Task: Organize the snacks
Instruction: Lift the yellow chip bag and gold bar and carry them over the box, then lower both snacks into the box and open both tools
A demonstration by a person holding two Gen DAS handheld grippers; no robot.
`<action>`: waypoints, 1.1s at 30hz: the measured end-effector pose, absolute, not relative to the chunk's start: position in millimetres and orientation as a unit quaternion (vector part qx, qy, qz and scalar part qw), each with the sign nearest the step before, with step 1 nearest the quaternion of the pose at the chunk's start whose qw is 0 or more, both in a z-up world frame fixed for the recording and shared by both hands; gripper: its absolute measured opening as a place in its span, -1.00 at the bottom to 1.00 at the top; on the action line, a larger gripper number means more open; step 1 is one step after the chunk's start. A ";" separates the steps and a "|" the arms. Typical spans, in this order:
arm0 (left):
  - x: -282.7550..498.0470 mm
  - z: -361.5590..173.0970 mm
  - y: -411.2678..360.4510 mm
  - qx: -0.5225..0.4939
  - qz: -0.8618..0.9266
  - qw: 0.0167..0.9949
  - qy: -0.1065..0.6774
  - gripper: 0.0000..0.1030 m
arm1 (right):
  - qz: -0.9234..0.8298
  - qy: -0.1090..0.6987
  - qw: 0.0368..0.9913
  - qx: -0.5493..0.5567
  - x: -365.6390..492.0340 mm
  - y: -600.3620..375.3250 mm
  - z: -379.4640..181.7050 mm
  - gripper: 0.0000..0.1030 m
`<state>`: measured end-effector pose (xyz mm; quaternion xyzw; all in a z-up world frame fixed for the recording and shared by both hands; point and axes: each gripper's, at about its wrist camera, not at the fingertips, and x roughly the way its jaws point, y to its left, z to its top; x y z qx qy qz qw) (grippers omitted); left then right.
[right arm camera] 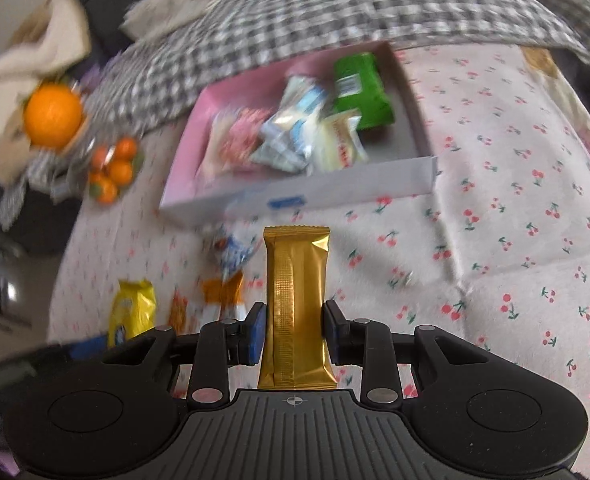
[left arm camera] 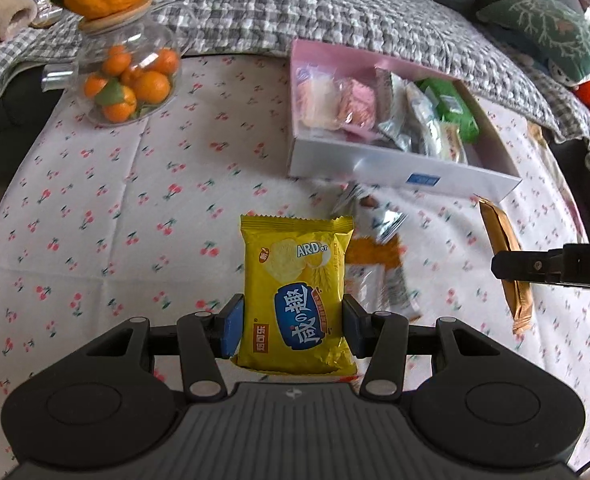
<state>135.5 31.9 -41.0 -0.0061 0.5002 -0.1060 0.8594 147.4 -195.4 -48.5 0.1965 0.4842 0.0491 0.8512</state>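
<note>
Both tongs are loaded: left tongs (left arm camera: pixel 293 326) clamp a yellow cracker packet (left arm camera: pixel 297 300), right tongs (right arm camera: pixel 293 332) grip a gold bar wrapper (right arm camera: pixel 295 308). Each hangs above the cherry-print worktop (left arm camera: pixel 107 220), short of the white snack box (left arm camera: pixel 399 172) holding other packets.

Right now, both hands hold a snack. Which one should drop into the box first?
Probably right. The right hand-held gripper holds the gold bar pointed at the box, whose open space lies on that side. The left hand-held gripper, holding the yellow packet, sits farther off.
</note>
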 end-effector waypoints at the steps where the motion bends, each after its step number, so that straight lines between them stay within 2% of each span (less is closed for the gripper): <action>1: 138.7 -39.4 28.5 -0.011 -0.107 0.858 0.502 -0.11 | 0.047 0.483 0.849 0.208 149.5 -199.9 -48.5 -0.43; 9: 171.1 -18.1 -1.5 -0.005 -0.108 0.872 0.478 -0.11 | 0.013 0.452 0.859 0.240 177.1 -235.4 -31.0 -0.43; 15: 194.5 -7.0 -7.1 -0.037 -0.104 0.891 0.440 -0.11 | 0.012 0.396 0.868 0.299 192.4 -259.4 -30.5 -0.43; 19: 208.5 -19.9 -14.5 -0.046 -0.098 0.889 0.444 -0.11 | -0.002 0.382 0.871 0.310 207.4 -266.2 -36.0 -0.43; 25: 225.6 -25.0 -27.9 -0.027 -0.082 0.908 0.409 -0.11 | -0.013 0.341 0.886 0.315 223.8 -271.4 -38.3 -0.42; 33: 241.4 -42.2 -35.9 -0.024 -0.063 0.911 0.407 -0.11 | -0.024 0.350 0.890 0.292 237.9 -268.3 -55.5 -0.41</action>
